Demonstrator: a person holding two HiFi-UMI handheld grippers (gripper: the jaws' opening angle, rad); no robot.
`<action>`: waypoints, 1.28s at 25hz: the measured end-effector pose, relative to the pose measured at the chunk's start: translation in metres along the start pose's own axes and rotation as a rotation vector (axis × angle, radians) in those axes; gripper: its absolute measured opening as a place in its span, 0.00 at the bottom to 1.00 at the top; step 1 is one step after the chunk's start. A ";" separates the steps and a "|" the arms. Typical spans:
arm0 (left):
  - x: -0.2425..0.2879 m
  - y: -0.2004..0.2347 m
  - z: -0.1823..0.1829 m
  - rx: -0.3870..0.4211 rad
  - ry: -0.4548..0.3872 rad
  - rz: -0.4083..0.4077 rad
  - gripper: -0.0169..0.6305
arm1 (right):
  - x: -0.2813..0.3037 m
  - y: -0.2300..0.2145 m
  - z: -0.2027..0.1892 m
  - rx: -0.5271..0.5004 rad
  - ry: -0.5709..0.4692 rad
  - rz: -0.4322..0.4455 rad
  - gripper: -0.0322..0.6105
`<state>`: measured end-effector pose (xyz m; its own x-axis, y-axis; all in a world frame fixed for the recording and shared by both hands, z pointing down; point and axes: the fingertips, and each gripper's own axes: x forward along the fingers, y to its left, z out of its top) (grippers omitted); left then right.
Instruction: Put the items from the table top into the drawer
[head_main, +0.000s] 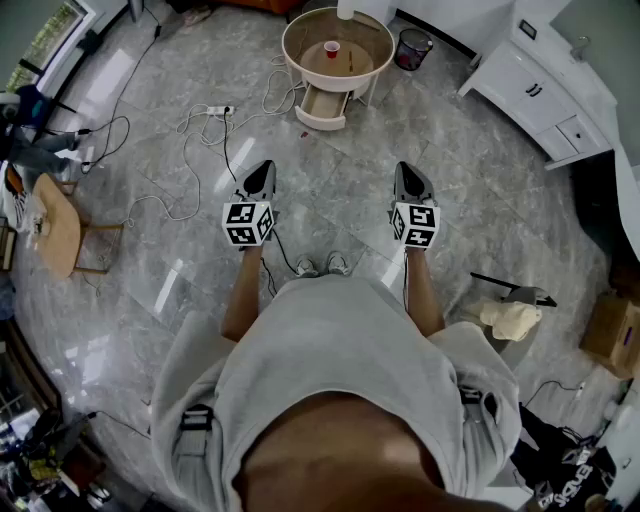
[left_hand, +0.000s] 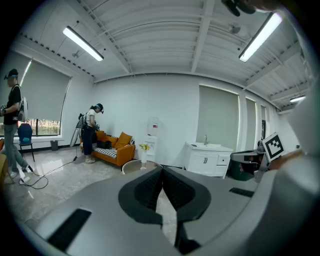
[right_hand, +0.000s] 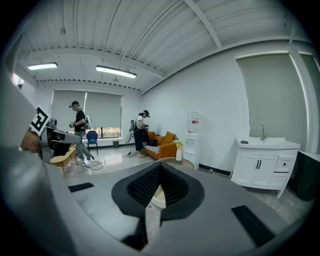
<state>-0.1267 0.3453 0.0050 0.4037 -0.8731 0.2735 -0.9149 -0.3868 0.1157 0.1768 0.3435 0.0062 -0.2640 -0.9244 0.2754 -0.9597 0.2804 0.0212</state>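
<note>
Where the cup (head_main: 331, 49) stands is well beyond the right hand-held gripper (head_main: 405, 170)

A cup (head_main: 331, 49) stands near the middle of the table (head_main: 362, 65); the drawer (head_main: 322, 108) juts out under its near edge; a bin (head_main: 412, 48) sits right of the table

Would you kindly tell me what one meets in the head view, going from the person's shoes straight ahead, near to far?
shoes → open drawer → red cup on the round table → white vase
</note>
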 end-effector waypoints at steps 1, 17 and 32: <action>0.001 -0.001 0.000 -0.001 -0.001 -0.001 0.05 | 0.000 -0.002 -0.001 0.001 0.000 0.000 0.09; 0.022 -0.010 -0.001 0.002 0.000 0.007 0.05 | 0.012 -0.019 -0.006 0.016 -0.005 0.031 0.09; 0.077 -0.019 -0.002 0.005 0.025 -0.007 0.05 | 0.056 -0.047 -0.010 0.017 0.019 0.062 0.09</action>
<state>-0.0782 0.2860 0.0256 0.4100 -0.8624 0.2968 -0.9119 -0.3946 0.1131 0.2081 0.2809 0.0305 -0.3211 -0.9002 0.2943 -0.9431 0.3322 -0.0128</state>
